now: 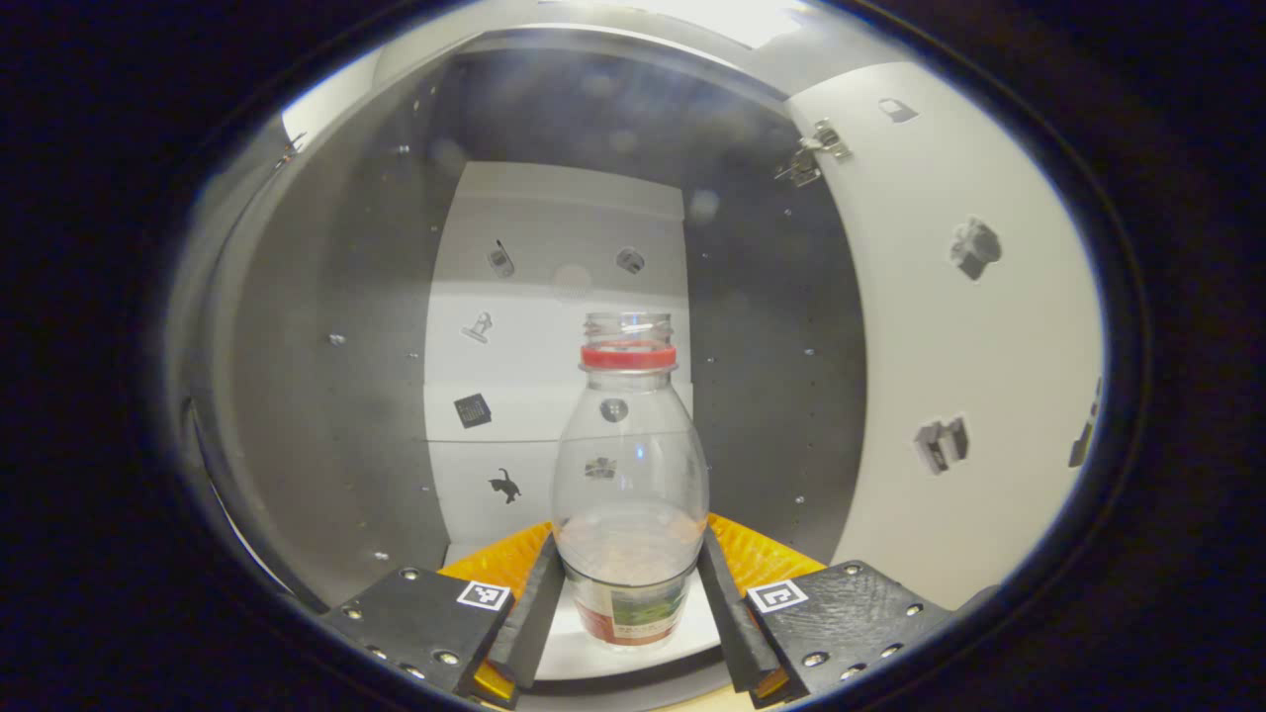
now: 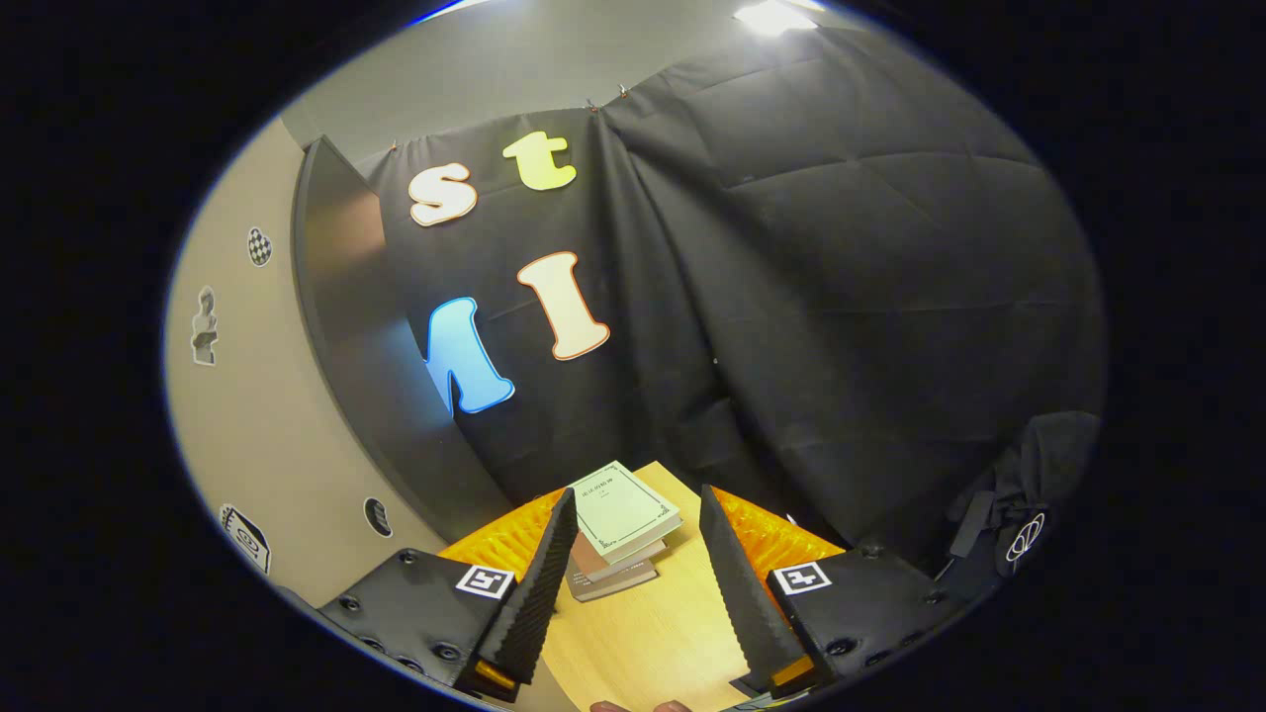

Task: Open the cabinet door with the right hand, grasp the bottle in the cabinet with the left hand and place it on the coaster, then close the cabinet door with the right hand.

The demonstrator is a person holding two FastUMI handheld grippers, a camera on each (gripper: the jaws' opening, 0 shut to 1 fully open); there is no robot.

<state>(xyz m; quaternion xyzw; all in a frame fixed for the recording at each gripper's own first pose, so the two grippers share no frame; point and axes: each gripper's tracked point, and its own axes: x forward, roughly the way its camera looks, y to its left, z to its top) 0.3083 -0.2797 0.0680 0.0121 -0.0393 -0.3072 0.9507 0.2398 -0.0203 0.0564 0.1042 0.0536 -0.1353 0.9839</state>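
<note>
A clear plastic bottle [image 1: 629, 465] with a red neck ring, no cap and a label at its base stands on the white floor inside the open cabinet [image 1: 336, 396]. My left gripper [image 1: 631, 539] reaches into the cabinet, and both black fingers [image 1: 539, 603] press against the bottle's lower sides. The cabinet door [image 1: 949, 326] is swung open on the right, its hinge at the top. In the right gripper view, my right gripper [image 2: 633, 499] stands open over a wooden table [image 2: 653, 633] with nothing between its fingers. The open door [image 2: 247, 425] is at its left.
A small stack of books [image 2: 618, 519] lies on the table just beyond the right gripper's fingertips. Black cloth [image 2: 841, 297] hangs behind the table. Small picture stickers dot the cabinet's back wall [image 1: 554, 326] and the door. A dark bag [image 2: 1019, 514] sits at the far right.
</note>
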